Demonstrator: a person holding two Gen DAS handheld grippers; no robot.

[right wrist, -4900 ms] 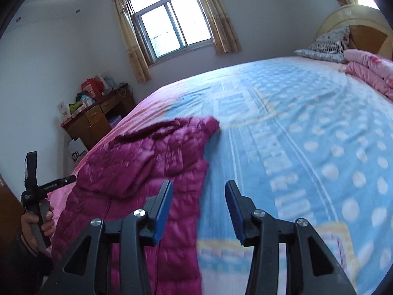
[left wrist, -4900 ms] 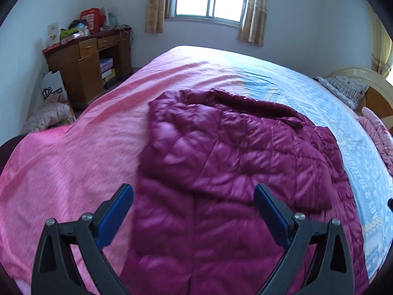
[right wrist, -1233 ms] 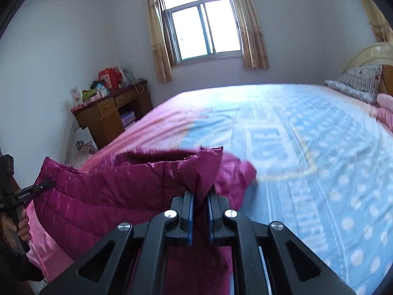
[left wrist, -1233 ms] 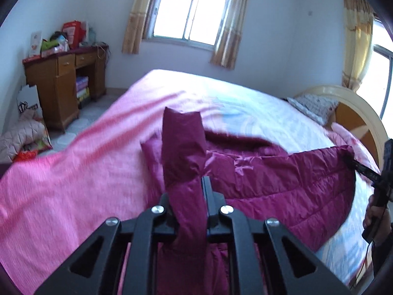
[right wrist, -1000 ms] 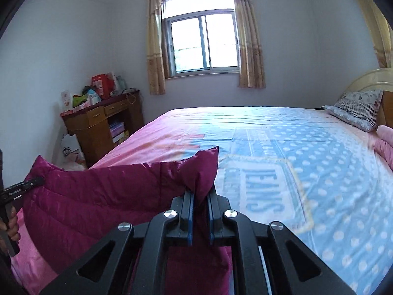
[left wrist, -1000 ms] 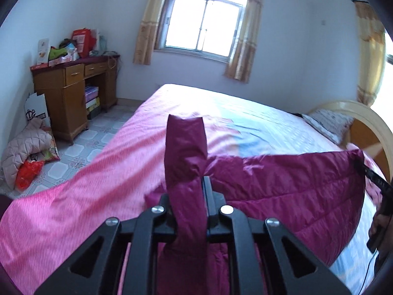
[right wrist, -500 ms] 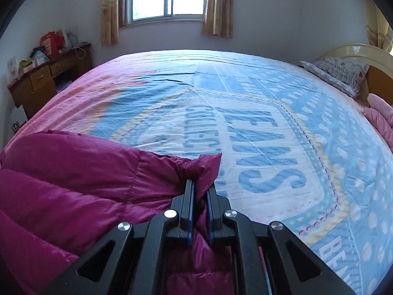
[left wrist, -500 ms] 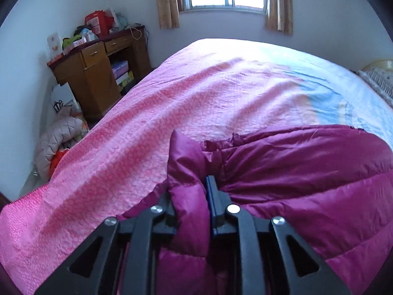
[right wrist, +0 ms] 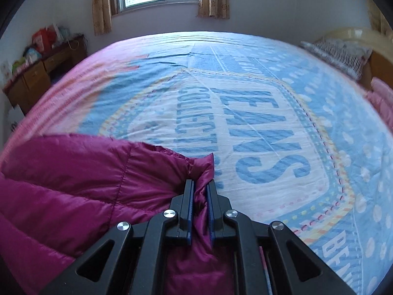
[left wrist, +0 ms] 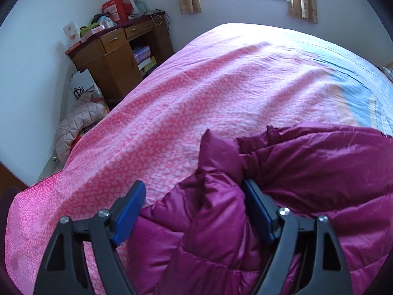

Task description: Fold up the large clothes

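Both corners of the magenta down jacket (left wrist: 307, 172), held aloft 1 s ago, now lie on the bed (left wrist: 196, 86); L gripper (left wrist: 194, 211) jaws just opened, fabric loose between; R gripper (right wrist: 200, 196) stays clamped on its corner — fold laid, release half done.

The bedsheet (right wrist: 343, 127) bears large blue letters reading "JEANS" and, partly hidden, "COLLECTI".

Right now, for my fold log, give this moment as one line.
left gripper: fingers just opened, corner loose between | right gripper: shut on jacket corner | jacket: lying on bed
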